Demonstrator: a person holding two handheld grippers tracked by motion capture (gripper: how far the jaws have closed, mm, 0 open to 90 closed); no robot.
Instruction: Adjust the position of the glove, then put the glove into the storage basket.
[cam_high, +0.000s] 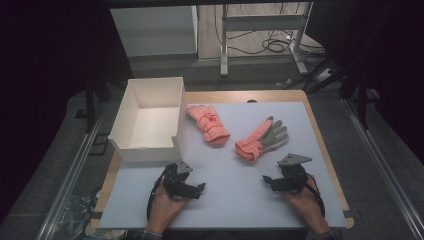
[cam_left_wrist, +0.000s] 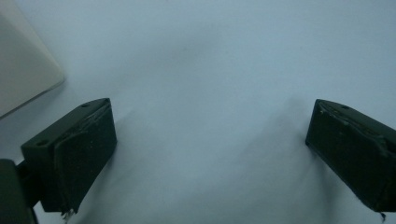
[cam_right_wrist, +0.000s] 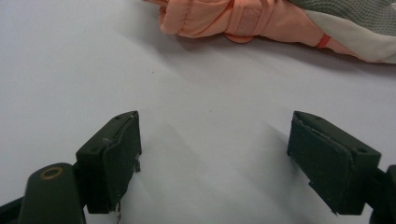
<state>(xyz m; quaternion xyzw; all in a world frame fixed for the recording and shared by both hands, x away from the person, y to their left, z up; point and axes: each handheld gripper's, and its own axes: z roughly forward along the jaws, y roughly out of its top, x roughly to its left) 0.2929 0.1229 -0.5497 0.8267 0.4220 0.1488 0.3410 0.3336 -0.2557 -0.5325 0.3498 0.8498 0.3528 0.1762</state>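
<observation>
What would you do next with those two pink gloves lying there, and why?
Probably ease the right gripper forward to the nearer glove. Its jaws stand open with nothing between them, and in the right gripper view that glove's cuff lies just ahead on the mat. The left gripper is also open, beside the white box, which looks a likely place for the gloves.

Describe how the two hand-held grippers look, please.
Both are black. The left gripper and the right gripper each carry a grey three-cornered plate on top and trail a dark cable. The jaws are blocky, with worn black pads.
</observation>
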